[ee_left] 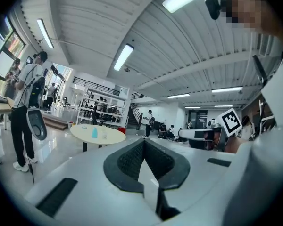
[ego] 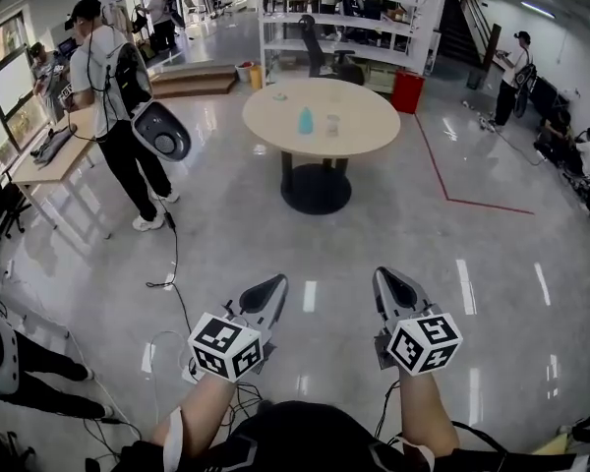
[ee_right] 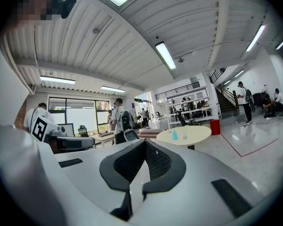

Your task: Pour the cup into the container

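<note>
"Beige round tabletop (ego: pixel 359 138) in the head view. Where do the cup and container stand?"

"Blue cup (ego: pixel 305 121) and clear container (ego: pixel 332 124) stand side by side on it. They're well apart from the left gripper (ego: pixel 273 285) and right gripper (ego: pixel 391 283), with shiny floor between."

"What's around?"

"A person with a backpack (ego: pixel 113 87) stands left of the tabletop, beside a desk (ego: pixel 44 160). A red bin (ego: pixel 407 91) and shelving (ego: pixel 339 13) are behind. Cables (ego: pixel 167 347) trail near the left gripper."

"Left gripper view?"

"Fingers pressed together, nothing between. The cup (ee_left: pixel 94 133) sits far off, left of them."

"Right gripper view?"

"Fingers together too, empty. The cup (ee_right: pixel 175 135) shows beyond, to the right."
</note>
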`<control>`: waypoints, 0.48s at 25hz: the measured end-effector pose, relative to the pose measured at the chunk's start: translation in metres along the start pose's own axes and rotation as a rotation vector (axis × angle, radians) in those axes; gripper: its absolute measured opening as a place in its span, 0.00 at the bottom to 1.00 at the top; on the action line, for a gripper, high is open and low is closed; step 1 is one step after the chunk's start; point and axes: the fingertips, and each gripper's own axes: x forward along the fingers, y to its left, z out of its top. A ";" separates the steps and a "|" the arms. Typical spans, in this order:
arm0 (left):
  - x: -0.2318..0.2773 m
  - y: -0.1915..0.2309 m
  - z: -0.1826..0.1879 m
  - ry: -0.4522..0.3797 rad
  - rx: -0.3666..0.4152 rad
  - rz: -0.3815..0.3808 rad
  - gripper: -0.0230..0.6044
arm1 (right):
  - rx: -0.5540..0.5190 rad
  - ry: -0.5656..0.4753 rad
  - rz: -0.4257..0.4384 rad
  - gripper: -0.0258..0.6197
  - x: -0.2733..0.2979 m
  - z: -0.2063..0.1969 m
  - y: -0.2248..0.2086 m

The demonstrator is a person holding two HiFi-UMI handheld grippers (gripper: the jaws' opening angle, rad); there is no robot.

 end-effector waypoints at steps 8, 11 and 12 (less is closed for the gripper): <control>-0.018 0.023 -0.003 0.005 0.001 0.014 0.02 | -0.039 0.015 0.003 0.05 0.012 -0.006 0.019; -0.022 0.029 0.003 -0.009 0.001 0.025 0.02 | -0.055 0.001 0.013 0.05 0.017 0.004 0.024; -0.023 0.029 0.003 -0.010 -0.001 0.029 0.02 | -0.057 0.002 0.012 0.05 0.017 0.005 0.024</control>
